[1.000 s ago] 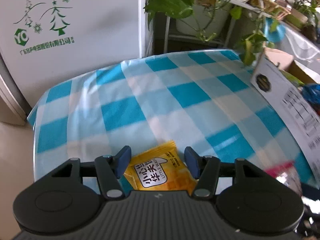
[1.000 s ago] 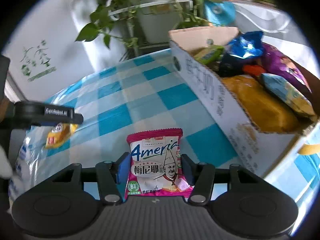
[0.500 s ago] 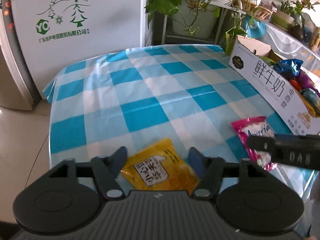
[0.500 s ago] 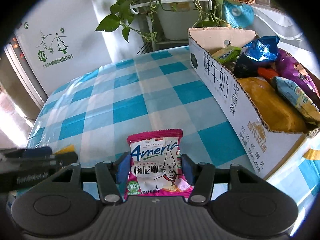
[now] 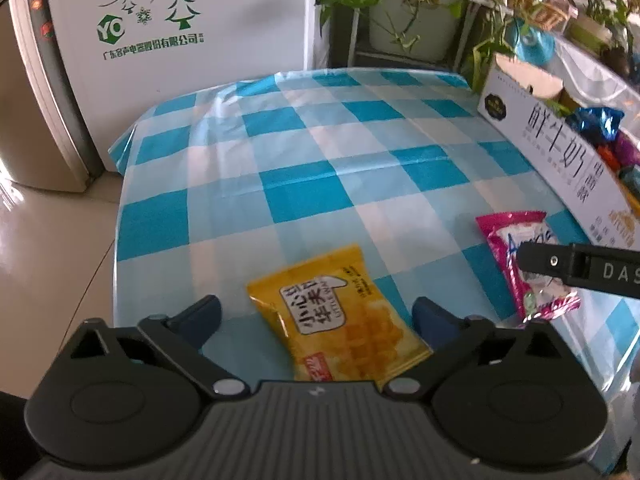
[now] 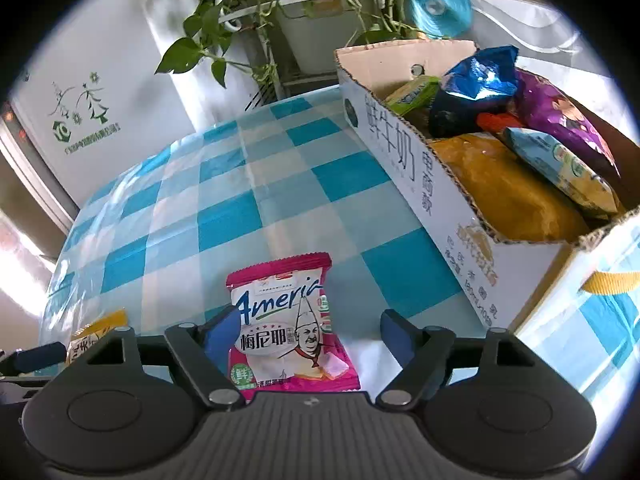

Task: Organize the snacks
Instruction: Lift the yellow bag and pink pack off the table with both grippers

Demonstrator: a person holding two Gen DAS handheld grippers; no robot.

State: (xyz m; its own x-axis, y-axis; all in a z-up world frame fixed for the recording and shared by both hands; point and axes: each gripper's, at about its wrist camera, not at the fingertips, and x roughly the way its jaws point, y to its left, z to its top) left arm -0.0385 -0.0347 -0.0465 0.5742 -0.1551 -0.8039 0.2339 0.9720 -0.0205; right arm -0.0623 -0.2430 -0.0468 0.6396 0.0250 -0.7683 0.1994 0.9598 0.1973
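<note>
A yellow snack packet [image 5: 338, 314] lies on the blue-and-white checked tablecloth [image 5: 296, 184] between the fingers of my left gripper [image 5: 316, 312], which is open around it with gaps on both sides. A pink Ameria snack packet [image 6: 286, 326] lies on the cloth between the fingers of my right gripper [image 6: 310, 330], which is open; its left finger is at the packet's edge. The pink packet [image 5: 524, 256] also shows in the left wrist view, partly behind the right gripper's finger [image 5: 580, 270]. A white cardboard box [image 6: 416, 168] holding several snack bags stands to the right.
A white appliance [image 5: 168, 32] with green tree print stands beyond the table's far edge. Potted plants on a metal rack [image 6: 280, 8] stand behind the box. The table's left edge [image 5: 118, 240] drops to a tiled floor.
Both grippers have opened: each was shut on its packet, and now the yellow and pink packets lie on the cloth between spread fingers.
</note>
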